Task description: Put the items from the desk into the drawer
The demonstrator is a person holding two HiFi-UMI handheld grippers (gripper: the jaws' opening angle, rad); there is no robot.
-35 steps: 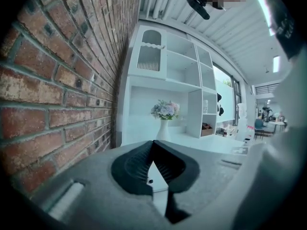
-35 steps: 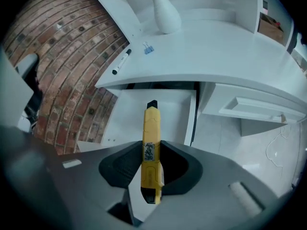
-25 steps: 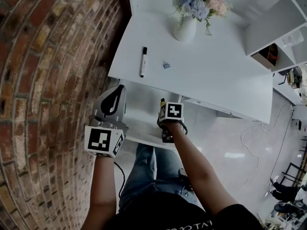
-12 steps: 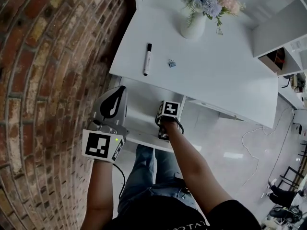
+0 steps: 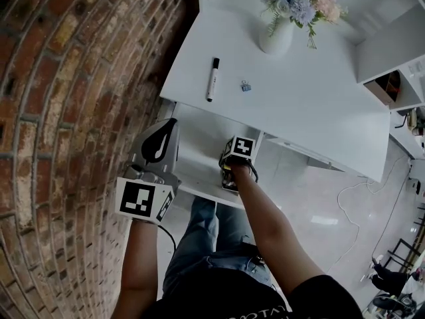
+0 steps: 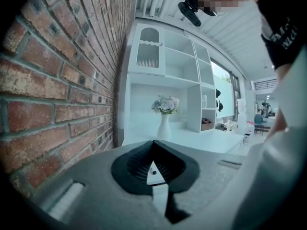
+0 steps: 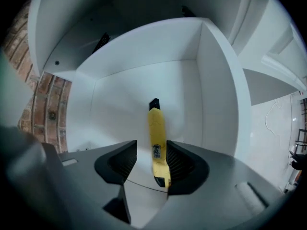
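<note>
Right claw point(image 7: 151, 147) points steeply down into the open drawer point(image 5: 199, 138), which sticks out under the table's point(image 5: 319, 111) near edge, at the left corner. Its jaws have just been opening, and they stand apart. The yellow knife point(image 7: 156, 128) is right there between them, over the drawer's white floor, black tip pointing away toward the drawer's back wall. The left pad is clear of the knife. The right pad sits just beside it, maybe brushing it, but nothing is squeezing. That's a released claw with the knife down inside the drawer.

Left claw point(image 5: 166, 126) sits at the drawer's left side, close to the brick wall point(image 5: 66, 111) and pointing nearly level toward the table. In the left gripper view its tips meet, clenched on nothing, with only a thin white sliver showing below them.

Up on the table, a marker point(image 5: 212, 80) lies near the left edge, not far from the near-left corner, cap end pointing away. A small clip point(image 5: 246, 86) sits just to its right, apart from it. A white vase point(image 5: 275, 38) of flowers point(image 5: 302, 2) stands upright toward the far edge. White shelves point(image 6: 168, 75) rise behind the table against the wall.
</note>
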